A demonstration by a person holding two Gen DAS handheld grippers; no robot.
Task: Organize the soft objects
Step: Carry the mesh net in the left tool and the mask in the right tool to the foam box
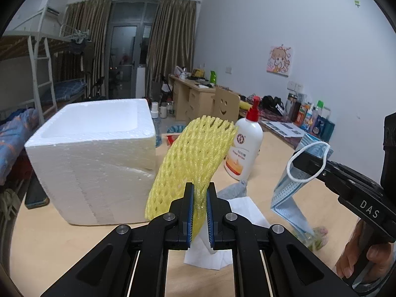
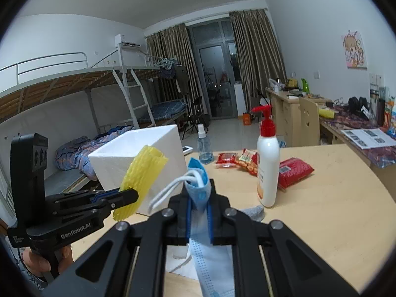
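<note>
The left gripper is clamped tight on the lower edge of a yellow foam net sleeve, which stands up from the pads and curves over toward the white foam box. The sleeve is lifted clear of the wooden table. The box sits just left of it, open at the top, its near corner close to the sleeve but apart from it.

Below and between the two grippers, a white tissue and a small grey cloth lie on the table. Behind them stands a white pump bottle with a red top, near the sleeve's right edge.

The right gripper is closed nearly all the way on a blue face mask, pinched between the blue pads; the mask hangs down off the table, its white ear loop sticking up to the left. Right of the bottle, red snack packets lie flat, and beyond them the tabletop is bare up to its curved right edge.
</note>
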